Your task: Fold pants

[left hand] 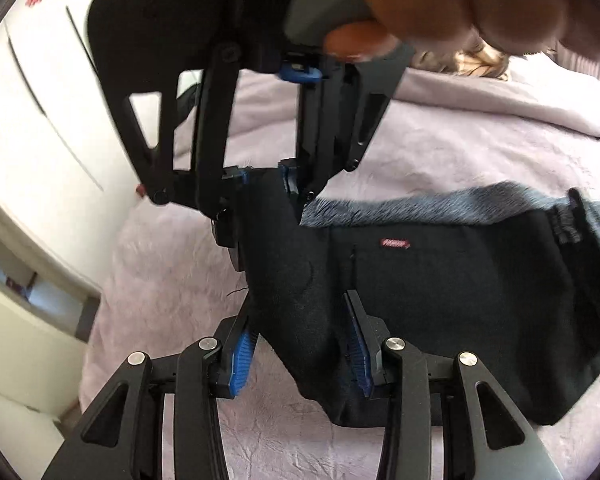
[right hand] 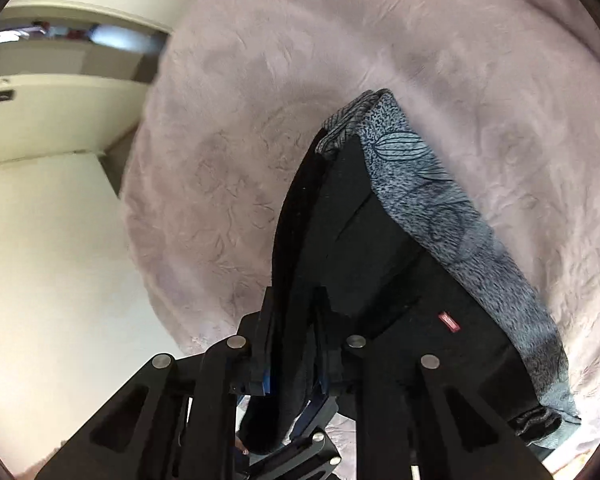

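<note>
While both grippers' jaws pinch the black pants, folds hide the legs and fingertips.

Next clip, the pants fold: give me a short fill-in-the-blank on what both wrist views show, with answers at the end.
1. The black pants lie on a pale ____ bedspread.
2. The small label sewn on the pants is ____.
3. The right gripper is shut on the ____.
4. Beside the pants lies a blue-grey ____ fabric.

Missing words: pink; red; pants; patterned
</note>
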`<control>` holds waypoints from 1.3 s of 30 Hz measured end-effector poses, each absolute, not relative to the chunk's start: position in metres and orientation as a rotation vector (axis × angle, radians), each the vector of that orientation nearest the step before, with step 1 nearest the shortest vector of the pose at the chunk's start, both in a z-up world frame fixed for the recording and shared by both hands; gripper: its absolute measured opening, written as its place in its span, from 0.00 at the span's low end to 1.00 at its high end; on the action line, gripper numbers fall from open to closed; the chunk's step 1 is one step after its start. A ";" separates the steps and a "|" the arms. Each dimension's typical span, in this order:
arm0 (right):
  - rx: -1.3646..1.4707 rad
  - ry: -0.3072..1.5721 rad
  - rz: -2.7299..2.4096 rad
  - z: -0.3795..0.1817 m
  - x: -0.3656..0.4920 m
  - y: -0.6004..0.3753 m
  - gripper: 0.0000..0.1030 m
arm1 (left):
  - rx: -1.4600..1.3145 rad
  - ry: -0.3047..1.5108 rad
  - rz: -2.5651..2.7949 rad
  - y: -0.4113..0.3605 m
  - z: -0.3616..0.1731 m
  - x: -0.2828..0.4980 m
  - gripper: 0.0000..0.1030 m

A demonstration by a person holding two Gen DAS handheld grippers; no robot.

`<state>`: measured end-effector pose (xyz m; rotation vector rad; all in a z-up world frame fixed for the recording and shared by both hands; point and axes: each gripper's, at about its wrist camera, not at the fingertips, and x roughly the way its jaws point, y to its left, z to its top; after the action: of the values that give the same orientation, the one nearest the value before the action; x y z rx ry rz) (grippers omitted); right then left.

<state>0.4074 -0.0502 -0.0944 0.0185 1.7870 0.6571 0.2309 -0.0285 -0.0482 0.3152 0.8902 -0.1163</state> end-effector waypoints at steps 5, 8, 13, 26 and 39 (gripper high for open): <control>0.209 1.668 0.729 -0.050 0.399 -0.110 0.17 | 0.348 0.816 -0.161 -0.059 -0.006 0.218 0.41; 0.323 1.582 0.760 -0.024 0.391 -0.158 0.17 | 0.372 0.766 -0.204 -0.086 0.019 0.207 0.42; 0.513 1.434 0.771 0.003 0.360 -0.247 0.18 | 0.419 0.696 -0.324 -0.145 0.054 0.181 0.42; 0.927 1.165 0.611 -0.035 0.237 -0.515 0.18 | 0.631 0.660 -0.680 -0.328 0.036 0.101 0.42; 1.054 1.192 0.501 -0.172 0.192 -0.576 0.17 | 0.796 0.802 -0.743 -0.399 -0.069 0.072 0.42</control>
<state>0.1917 -0.5757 -0.1724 1.0535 1.1921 0.5006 0.0717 -0.3988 -0.0695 0.7955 0.8018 -0.7434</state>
